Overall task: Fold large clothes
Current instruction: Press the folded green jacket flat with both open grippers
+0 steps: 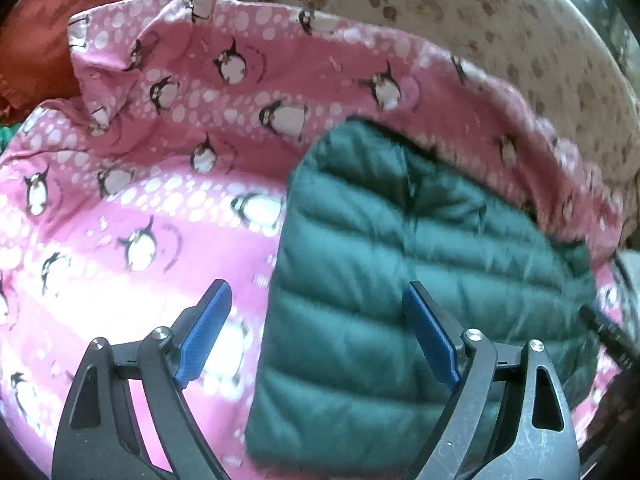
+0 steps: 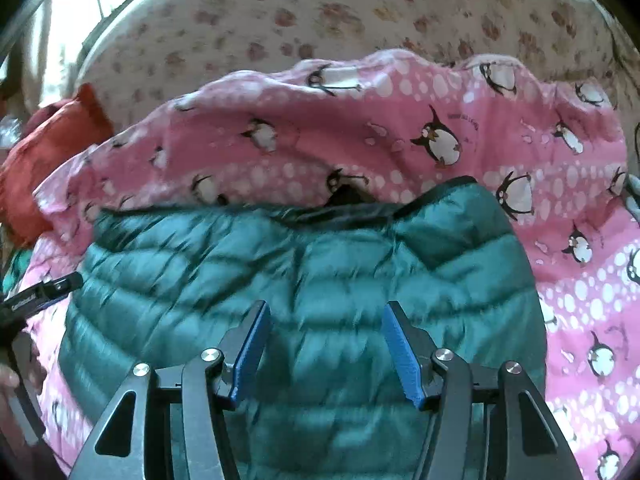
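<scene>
- One teal quilted jacket lies folded into a compact block on one pink penguin-print blanket, which covers a bed with a floral sheet.
- One orange cloth sits at the blanket's far edge.
- The left gripper hovers over the jacket's left edge, jaws spread wide, holding nothing.
- The right gripper hangs above the jacket's middle, jaws spread and empty; motion blur makes it hard to tell whether they touch the fabric.

Black tongs, ribbed blue pads, silver screws.
</scene>
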### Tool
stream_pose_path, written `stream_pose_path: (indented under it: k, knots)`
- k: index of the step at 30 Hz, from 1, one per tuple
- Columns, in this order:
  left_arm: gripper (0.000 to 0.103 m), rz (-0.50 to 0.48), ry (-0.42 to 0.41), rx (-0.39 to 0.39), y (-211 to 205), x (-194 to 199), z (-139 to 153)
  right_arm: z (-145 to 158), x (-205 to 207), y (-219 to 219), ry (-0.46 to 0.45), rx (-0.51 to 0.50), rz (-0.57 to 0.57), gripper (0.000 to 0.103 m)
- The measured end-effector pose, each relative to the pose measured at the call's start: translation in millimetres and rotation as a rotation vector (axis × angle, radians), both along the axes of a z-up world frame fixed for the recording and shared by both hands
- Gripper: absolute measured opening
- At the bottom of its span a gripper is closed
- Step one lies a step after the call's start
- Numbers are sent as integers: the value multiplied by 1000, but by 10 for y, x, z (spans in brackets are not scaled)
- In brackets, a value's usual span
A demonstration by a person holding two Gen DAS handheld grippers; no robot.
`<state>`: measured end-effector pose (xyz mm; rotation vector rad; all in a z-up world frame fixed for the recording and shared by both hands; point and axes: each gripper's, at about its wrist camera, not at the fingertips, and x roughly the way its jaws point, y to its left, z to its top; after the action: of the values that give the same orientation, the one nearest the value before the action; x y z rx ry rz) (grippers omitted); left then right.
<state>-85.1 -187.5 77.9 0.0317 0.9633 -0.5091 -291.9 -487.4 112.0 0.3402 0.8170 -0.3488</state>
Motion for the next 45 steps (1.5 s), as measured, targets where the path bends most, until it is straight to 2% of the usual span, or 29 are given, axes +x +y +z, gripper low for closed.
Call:
stream_pose_path:
  k: [2, 6, 10, 14, 17, 21, 25, 30, 35, 40, 45]
  knots:
    - [88, -12, 8, 32, 4, -74, -114, 0, -50, 117, 5, -21, 13, 56]
    - [88, -3, 4, 24, 12, -139, -253, -188, 71, 251, 84, -100, 19, 57]
    - [88, 1, -7, 45, -16, -144, -256, -394, 158, 330, 119, -195, 21, 58]
    - [88, -8, -12, 66, -14, -165, -200, -351, 145, 294, 129, -145, 36, 58]
    - [88, -4, -25, 56, 11, -205, -104, -210, 1, 241, 80, -129, 42, 58]
    - [88, -9, -76, 27, -39, -210, 96, -48, -155, 101, 28, -171, -7, 58]
    - [88, -19, -106, 50, -190, -127, 193, 46, -154, -171, 21, -169, -95, 58]
    - [88, -15, -99, 91, -336, 33, 106, -19, -40, -556, 39, -144, -182, 58]
    - [89, -15, -59, 104, -373, 200, -36, -202, 93, -842, 116, -159, -220, 58]
    - [89, -23, -57, 97, -389, 240, -101, -503, 57, -1096, 120, -20, -273, 63]
    - [89, -25, -59, 109, -398, 229, -90, -398, 18, -1091, 133, -34, -274, 64]
